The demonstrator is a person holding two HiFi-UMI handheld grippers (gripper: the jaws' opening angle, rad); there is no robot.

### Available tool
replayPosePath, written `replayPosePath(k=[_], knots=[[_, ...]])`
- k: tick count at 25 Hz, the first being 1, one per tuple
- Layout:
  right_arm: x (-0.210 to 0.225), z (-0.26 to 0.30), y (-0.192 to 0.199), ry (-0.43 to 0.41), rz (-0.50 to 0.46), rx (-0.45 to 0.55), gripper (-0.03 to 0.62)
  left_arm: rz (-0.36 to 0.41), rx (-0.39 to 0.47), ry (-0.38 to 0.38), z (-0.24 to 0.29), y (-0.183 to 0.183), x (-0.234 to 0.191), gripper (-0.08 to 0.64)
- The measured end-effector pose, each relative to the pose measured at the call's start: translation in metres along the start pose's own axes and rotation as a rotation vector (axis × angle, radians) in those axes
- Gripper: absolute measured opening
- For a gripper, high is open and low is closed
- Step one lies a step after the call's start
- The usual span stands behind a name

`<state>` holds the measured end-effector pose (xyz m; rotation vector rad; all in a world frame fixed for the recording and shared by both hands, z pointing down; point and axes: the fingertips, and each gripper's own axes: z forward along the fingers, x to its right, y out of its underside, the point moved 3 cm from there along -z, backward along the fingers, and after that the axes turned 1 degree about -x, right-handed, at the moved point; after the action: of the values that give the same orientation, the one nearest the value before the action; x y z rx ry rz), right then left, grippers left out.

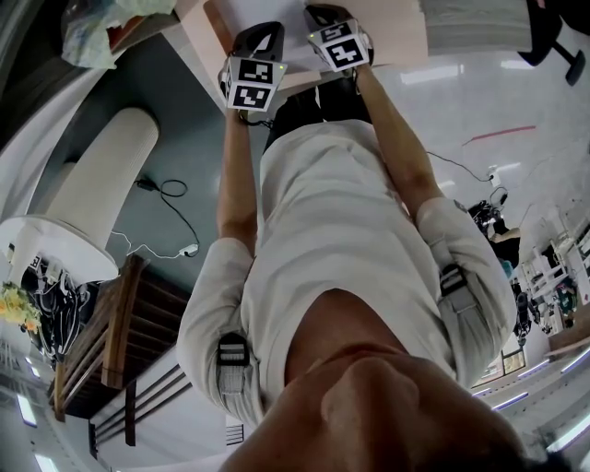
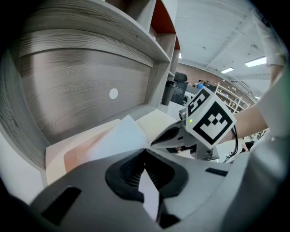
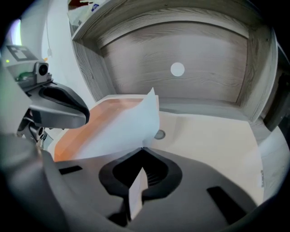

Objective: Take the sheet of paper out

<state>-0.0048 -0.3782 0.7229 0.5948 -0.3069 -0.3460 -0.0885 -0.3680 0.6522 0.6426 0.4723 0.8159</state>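
Note:
The white sheet of paper [image 2: 118, 137] hangs lifted over a pale orange folder [image 2: 77, 154] on the desk, and both grippers grip its near edge. My left gripper [image 2: 145, 149] is shut on it, with a strip of paper running back between the jaws. My right gripper [image 3: 142, 148] is shut on the same sheet [image 3: 129, 129] in the same way. In the head view both grippers, left [image 1: 254, 72] and right [image 1: 337, 42], sit side by side at the desk's edge, the sheet [image 1: 272, 11] just beyond them. Each gripper view shows the other gripper beside it.
A grey wood-grain alcove [image 3: 204, 50] with a white round cap [image 3: 177, 69] backs the desk, under a shelf [image 2: 104, 31]. A round grommet [image 3: 159, 134] is set in the desk top. On the floor lie a cable [image 1: 171, 198] and a wooden chair [image 1: 111, 332].

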Motion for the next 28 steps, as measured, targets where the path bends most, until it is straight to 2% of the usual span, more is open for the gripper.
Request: replayPosePath(k=[12, 28], knots=[[0.024, -0.033, 0.008, 0.069, 0.078, 0.051, 0.021, 0.038, 0.005, 0.037, 0.002, -0.008, 0.015, 0.011], [0.039, -0.088, 0.002, 0.161, 0.128, 0.154, 0.021, 0.083, 0.029, 0.065, -0.01, -0.019, 0.025, 0.011]])
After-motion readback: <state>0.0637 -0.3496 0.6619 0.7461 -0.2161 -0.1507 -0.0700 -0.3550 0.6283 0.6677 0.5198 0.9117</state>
